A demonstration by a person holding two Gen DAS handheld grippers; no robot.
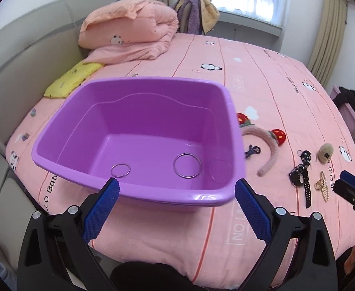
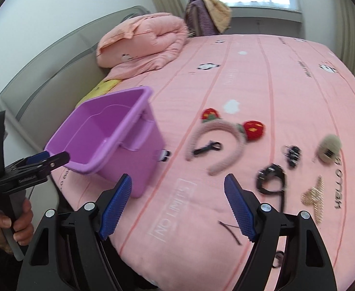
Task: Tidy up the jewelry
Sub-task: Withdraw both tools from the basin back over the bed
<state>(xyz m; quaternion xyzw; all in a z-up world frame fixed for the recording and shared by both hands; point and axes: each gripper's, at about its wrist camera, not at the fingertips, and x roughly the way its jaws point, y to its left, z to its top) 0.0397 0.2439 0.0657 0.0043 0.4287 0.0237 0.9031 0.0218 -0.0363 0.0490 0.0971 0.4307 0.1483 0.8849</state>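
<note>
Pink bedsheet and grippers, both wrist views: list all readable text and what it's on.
"NO LIMITS": boxed print on the pink printed bedsheet.
"HELLO B…": same sheet, near the gold hair claw clip, cut off.
"…LLO Bab…": sheet beside the purple plastic bin.
Small white label on the black left gripper body: too blurred.

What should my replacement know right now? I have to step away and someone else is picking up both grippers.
Left gripper: open, empty, at the near rim of the purple bin.
Right gripper: open, empty, above the bed.
Done: two metal rings lie in the bin.
Left on the pink sheet: headband, dark hair tie, black watch, gold hair claw, beige pom-pom, black keychain charm, bobby pin.
Next: probably the watch or the bobby pin, closest to the right gripper.
</note>
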